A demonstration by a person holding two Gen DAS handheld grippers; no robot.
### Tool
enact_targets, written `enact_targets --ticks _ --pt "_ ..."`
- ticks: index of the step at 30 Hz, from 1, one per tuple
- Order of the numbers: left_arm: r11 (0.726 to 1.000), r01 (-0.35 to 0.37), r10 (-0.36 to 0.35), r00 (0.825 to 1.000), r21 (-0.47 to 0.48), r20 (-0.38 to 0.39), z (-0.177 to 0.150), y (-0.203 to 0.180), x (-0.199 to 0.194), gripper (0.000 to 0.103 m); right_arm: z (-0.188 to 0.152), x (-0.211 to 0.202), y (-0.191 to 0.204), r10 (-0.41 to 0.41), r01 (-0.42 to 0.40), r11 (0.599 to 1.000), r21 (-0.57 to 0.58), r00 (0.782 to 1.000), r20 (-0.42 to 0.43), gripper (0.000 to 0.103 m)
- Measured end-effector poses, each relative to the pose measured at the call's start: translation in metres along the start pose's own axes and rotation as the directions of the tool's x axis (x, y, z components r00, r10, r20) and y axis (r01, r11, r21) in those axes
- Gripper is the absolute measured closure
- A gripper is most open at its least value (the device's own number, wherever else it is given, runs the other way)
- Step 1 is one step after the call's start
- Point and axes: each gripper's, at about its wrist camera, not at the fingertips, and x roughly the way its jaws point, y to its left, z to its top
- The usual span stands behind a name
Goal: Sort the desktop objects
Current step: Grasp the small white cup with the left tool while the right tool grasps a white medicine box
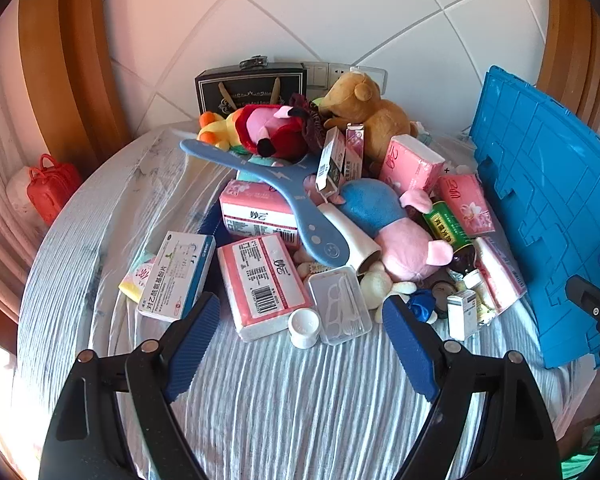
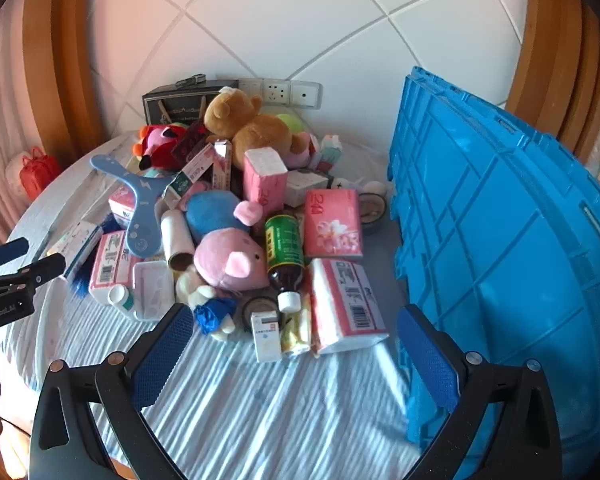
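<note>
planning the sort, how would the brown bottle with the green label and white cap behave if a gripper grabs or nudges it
The brown bottle lies on its side, so a nudge would probably roll it. Its round, glossy wall looks slippery and likely rigid. It seems wedged between the pink plush pig and tissue packs, which may resist pulling.

Bright daylight, warm glare at left edges, strong fisheye bending, dark corners.

Pink tissue pack [image 2: 332, 220] — "24" printed at its top; medicine box [image 1: 176, 276] — "对乙酰氨基酚片" along its side.
</note>
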Motion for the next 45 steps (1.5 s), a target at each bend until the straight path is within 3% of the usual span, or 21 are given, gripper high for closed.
enact_targets --ticks 11,20,25,26,28,31,33,36,41,43,45 --pt "0.999 -0.016 0.010 0.994 -0.052 -0.112 -0.029 0.019 0.069 0.020 -0.017 0.066 0.003 0.040 -0.040 0.999 0.000 0.989 -0.143 0.000" --pt "1.000 -0.001 -0.003 0.988 -0.026 -0.157 -0.040 0.014 0.114 0.041 -0.033 0.121 -0.001 0.103 -0.106 0.994 0.003 0.959 -0.263 0.000" --pt "1.000 -0.016 0.017 0.987 0.007 -0.160 -0.043 0.006 0.127 0.042 -0.040 0.144 -0.001 0.137 -0.136 0.990 0.025 0.943 -0.303 0.001" --pt "1.000 -0.020 0.022 0.987 0.017 -0.160 -0.043 0.005 0.128 0.042 -0.041 0.147 -0.001 0.141 -0.139 0.990 0.027 0.941 -0.308 0.003" --pt "0.999 -0.027 0.030 0.987 0.023 -0.161 -0.043 0.004 0.129 0.042 -0.040 0.155 -0.001 0.146 -0.143 0.989 0.032 0.936 -0.320 0.018" --pt "0.999 -0.036 0.040 0.985 0.025 -0.167 -0.041 0.005 0.129 0.043 -0.042 0.166 -0.001 0.148 -0.144 0.989 0.035 0.929 -0.340 0.028" --pt "0.999 -0.030 0.033 0.983 0.018 -0.180 -0.040 0.005 0.129 0.050 -0.042 0.171 0.001 0.127 -0.132 0.991 0.009 0.931 -0.344 0.033" --pt "1.000 0.003 -0.004 0.978 -0.005 -0.208 -0.041 0.004 0.130 0.069 -0.040 0.173 0.004 0.119 -0.132 0.991 -0.016 0.932 -0.341 0.055" --pt "1.000 0.000 0.000 0.978 -0.004 -0.209 -0.046 -0.001 0.128 0.069 -0.040 0.175 0.008 0.116 -0.142 0.989 -0.052 0.935 -0.335 0.056" --pt "1.000 0.007 -0.010 0.979 -0.018 -0.203 -0.048 0.000 0.122 0.069 -0.041 0.172 0.009 0.123 -0.155 0.985 -0.071 0.935 -0.331 0.068" --pt "1.000 0.006 -0.011 0.981 -0.023 -0.193 -0.050 -0.001 0.115 0.069 -0.041 0.166 0.011 0.133 -0.167 0.983 -0.080 0.938 -0.321 0.071"
